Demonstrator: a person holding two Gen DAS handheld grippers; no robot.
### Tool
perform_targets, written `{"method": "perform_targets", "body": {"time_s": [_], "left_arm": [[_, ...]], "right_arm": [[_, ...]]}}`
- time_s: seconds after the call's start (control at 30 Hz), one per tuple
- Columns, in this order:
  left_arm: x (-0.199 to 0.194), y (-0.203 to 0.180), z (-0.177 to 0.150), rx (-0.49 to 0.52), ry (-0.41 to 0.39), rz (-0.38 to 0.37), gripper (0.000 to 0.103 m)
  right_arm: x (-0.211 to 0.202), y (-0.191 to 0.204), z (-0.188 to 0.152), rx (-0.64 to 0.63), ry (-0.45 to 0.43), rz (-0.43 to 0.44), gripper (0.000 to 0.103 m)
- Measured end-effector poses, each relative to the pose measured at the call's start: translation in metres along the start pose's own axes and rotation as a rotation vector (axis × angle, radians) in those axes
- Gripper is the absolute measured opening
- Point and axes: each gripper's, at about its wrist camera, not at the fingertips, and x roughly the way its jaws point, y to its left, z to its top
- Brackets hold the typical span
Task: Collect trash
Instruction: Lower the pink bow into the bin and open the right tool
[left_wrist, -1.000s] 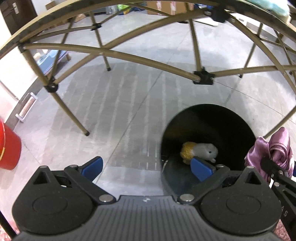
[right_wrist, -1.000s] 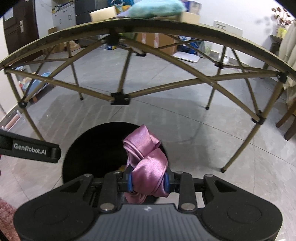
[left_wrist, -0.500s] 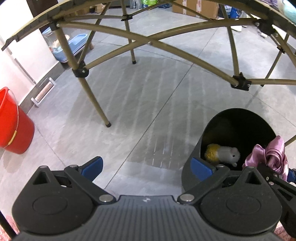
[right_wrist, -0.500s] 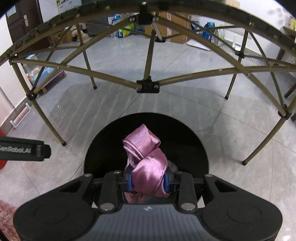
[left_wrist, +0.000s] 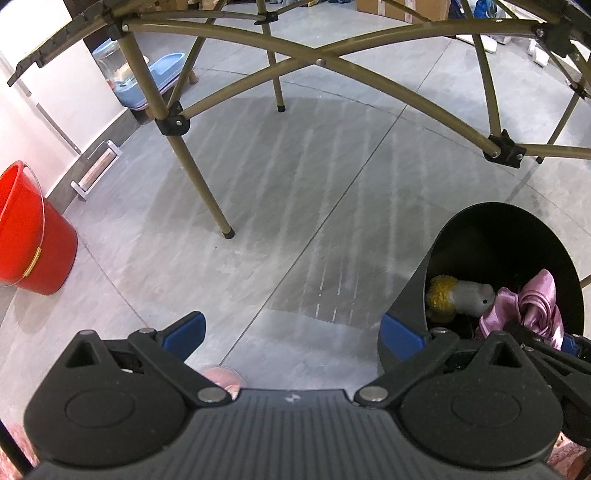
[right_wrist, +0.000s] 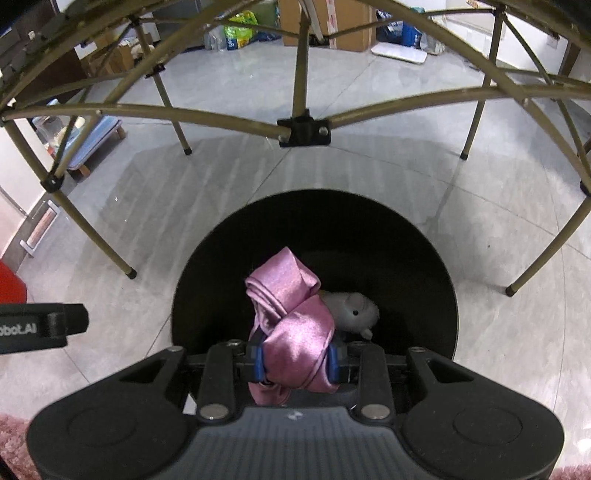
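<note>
Above bin rim (right tool): pink cloth

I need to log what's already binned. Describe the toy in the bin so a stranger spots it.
Find the round black trash bin on the grey tiled floor. Inside lies a small grey plush animal with a fuzzy yellow end; the knotted pink satin cloth beside it is shiny, not furry.

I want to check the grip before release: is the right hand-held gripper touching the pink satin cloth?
Touching. The right wrist view shows the right hand-held gripper with both blue pads pressed against the sides of the pink satin cloth, above the black bin.
</note>
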Motion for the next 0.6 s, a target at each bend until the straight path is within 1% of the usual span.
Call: {"method": "perform_targets", "body": {"time_s": [0.27, 0.43, 0.47, 0.5, 0.53, 0.57, 0.6], "left_arm": [[0.0003, 0.0010, 0.0011, -0.011, 0.005, -0.002, 0.103], [0.0003, 0.0011, 0.0007, -0.011, 0.007, -0.003, 0.103], [0.0003, 0.0010, 0.0007, -0.011, 0.007, -0.003, 0.103], [0.0003, 0.0010, 0.0007, -0.012, 0.007, -0.003, 0.103], [0.0000, 0.0007, 0.0011, -0.013, 0.008, -0.004, 0.103], [-0.0003, 0.0007, 0.0011, -0.013, 0.008, -0.005, 0.103], [0.0000, 0.0000, 0.0006, -0.013, 0.008, -0.005, 0.103]], "right_arm": [[0.0072, -0.0023, -0.0013, 0.011, 0.032, 0.000, 0.030], [0.0089, -0.0024, -0.0015, 0.012, 0.036, -0.002, 0.031], [0.0093, -0.0029, -0.0015, 0.014, 0.040, -0.001, 0.034], [0.0105, -0.0038, -0.0012, 0.015, 0.046, -0.001, 0.042], [0.0107, -0.0047, -0.0011, 0.020, 0.049, -0.002, 0.046], [0.0107, -0.0055, -0.0005, 0.024, 0.048, -0.004, 0.056], [0.0102, -0.0060, 0.0001, 0.027, 0.044, -0.008, 0.072]]}}
